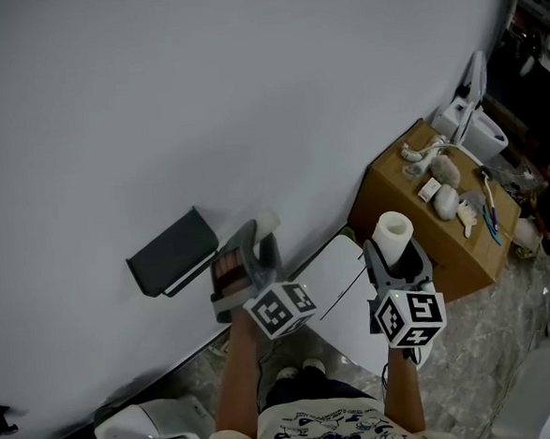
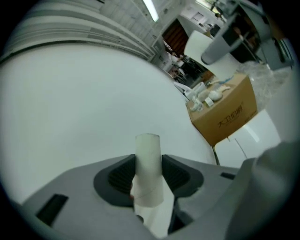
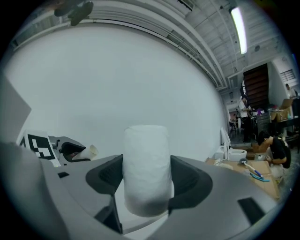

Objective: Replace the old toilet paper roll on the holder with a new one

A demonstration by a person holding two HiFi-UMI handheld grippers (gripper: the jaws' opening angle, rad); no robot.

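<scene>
The new roll (image 3: 146, 168) is white, plump and soft. It looks light and easy to crush, so it is best held gently by its sides, as the right gripper (image 1: 396, 252) holds it in its fingers, out from the wall. The left gripper (image 1: 247, 255) pinches the old tube (image 2: 148, 168) — thin, pale, probably stiff — near the holder (image 1: 172, 254).

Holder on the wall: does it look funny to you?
A little: the holder seems to have no roll on it. The left gripper's jaws pinch the bare cardboard tube, and the right gripper's jaws hold the fat new roll. Nothing looks broken.
</scene>
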